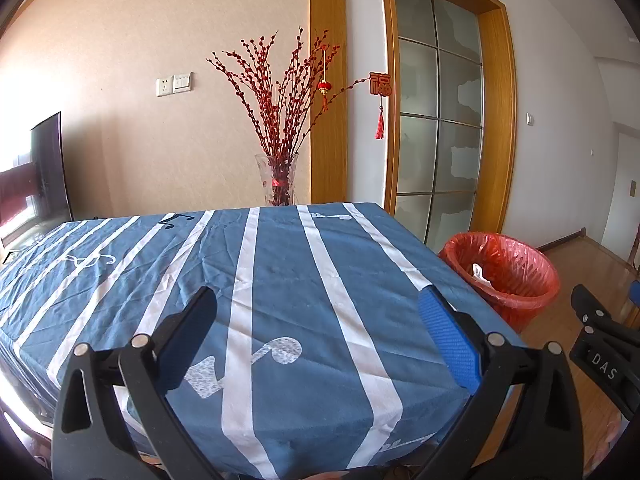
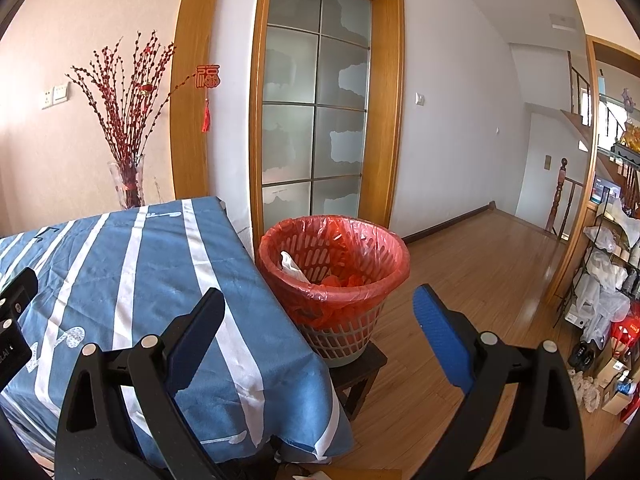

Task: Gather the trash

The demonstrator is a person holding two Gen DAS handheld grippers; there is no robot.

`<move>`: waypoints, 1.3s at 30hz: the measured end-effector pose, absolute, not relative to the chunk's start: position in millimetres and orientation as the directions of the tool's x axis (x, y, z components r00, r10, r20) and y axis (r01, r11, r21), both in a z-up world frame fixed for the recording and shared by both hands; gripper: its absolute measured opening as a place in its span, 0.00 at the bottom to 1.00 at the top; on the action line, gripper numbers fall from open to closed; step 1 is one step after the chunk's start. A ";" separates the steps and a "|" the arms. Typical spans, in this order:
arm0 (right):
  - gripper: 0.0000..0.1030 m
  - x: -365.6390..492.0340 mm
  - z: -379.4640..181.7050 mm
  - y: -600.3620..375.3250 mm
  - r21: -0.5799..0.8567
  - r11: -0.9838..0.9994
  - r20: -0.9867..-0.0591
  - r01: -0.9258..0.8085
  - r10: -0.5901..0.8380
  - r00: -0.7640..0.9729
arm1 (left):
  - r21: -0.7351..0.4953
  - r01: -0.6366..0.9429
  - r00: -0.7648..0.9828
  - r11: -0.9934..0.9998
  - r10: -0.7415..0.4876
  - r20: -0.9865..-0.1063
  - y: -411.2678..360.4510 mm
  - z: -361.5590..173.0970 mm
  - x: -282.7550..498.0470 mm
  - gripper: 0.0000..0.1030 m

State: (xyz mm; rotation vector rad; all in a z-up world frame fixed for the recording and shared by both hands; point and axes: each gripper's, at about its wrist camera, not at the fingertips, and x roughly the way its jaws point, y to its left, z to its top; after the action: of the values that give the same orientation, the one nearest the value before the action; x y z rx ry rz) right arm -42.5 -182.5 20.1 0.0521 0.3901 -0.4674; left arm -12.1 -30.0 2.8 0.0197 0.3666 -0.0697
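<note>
A grey slatted waste basket with a red plastic liner stands on a small dark stool beside the table's right edge. White crumpled trash lies inside it. The basket also shows in the left wrist view. My left gripper is open and empty above the blue striped tablecloth. My right gripper is open and empty, just in front of the basket, over the table corner.
A glass vase of red branches stands behind the table by the wall. A frosted glass door is behind the basket. Wooden floor runs right toward a cluttered shelf rack. A dark screen is at far left.
</note>
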 end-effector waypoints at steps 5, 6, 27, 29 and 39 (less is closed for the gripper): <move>0.92 -42.8 19.4 -181.8 -0.039 0.893 -0.379 0.449 -0.429 0.820 | 0.006 0.074 0.930 0.997 -0.067 -0.362 -30.4 1.4 -11.4 0.96; 0.92 -42.6 19.5 -182.2 -0.039 0.893 -0.379 0.449 -0.429 0.820 | 0.006 0.075 0.929 0.997 -0.067 -0.363 -30.6 1.3 -11.4 0.96; 0.92 -42.5 17.4 -181.8 -0.037 0.892 -0.381 0.451 -0.430 0.818 | 0.007 0.079 0.926 0.997 -0.071 -0.370 -30.9 -2.7 -10.8 0.96; 0.92 -42.4 17.6 -182.1 -0.037 0.892 -0.381 0.451 -0.430 0.819 | 0.007 0.079 0.926 0.997 -0.071 -0.370 -30.7 -3.2 -10.7 0.96; 0.92 -42.5 16.9 -182.2 -0.037 0.891 -0.382 0.452 -0.431 0.818 | 0.004 0.082 0.923 0.997 -0.074 -0.378 -31.3 -5.9 -10.3 0.96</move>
State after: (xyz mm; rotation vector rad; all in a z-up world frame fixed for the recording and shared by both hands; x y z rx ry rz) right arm -42.5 -182.2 16.9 0.0558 0.3939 -0.4707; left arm -10.3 -31.3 -5.9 0.0199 0.3875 -0.0800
